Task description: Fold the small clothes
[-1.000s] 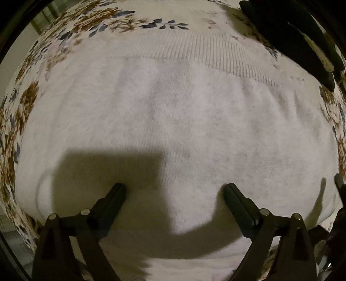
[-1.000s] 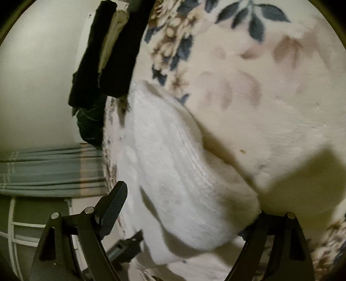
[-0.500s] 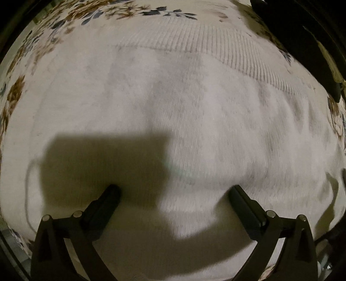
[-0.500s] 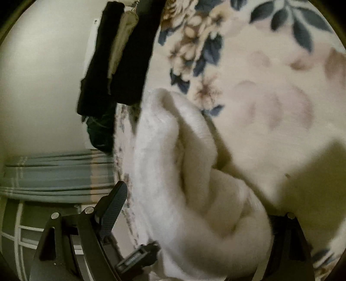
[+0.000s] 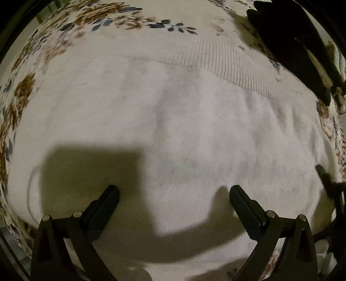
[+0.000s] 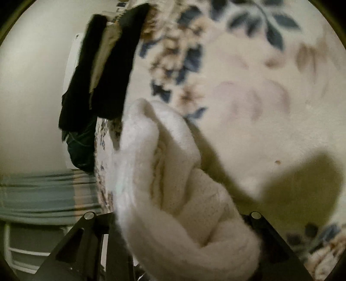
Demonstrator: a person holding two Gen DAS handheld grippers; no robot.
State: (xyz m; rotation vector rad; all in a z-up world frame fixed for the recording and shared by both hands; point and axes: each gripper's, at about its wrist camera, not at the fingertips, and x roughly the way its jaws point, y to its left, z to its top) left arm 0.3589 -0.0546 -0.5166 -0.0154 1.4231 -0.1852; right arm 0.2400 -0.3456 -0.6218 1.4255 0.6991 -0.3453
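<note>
Left tongs (image 5: 173,194) are spread wide, both black fingers resting on or just above a white knit sweater (image 5: 173,121); nothing sits between them. Right tongs (image 6: 183,242) are pinching a thick bunched fold of the same white sweater (image 6: 173,205); their fingertips are buried in the fabric, and only the black finger bases show to either side of the bundle.

In the left wrist view, the sweater lies spread flat over a floral blanket (image 5: 90,19) and fills most of the frame. Its ribbed hem (image 5: 227,62) runs along the far edge, slanting toward the right. A blocky shadow falls on the near left part of the sweater, around the left finger. Light creases mark the right portion of the knit.

In the right wrist view, the gathered fold rises from the tongs toward the far left, lifted off the floral blanket (image 6: 248,108), with a shadow cast on the blanket to the right. Motion blur softens the fabric edges.

Dark garments (image 6: 103,73) lie at the far left edge of the blanket, with a pale strip of cloth between them; the same dark garments (image 5: 292,49) appear at the far right in the left wrist view. A pale wall (image 6: 32,97) stands beyond, and striped grey-green fabric (image 6: 43,192) lies below it at left.
</note>
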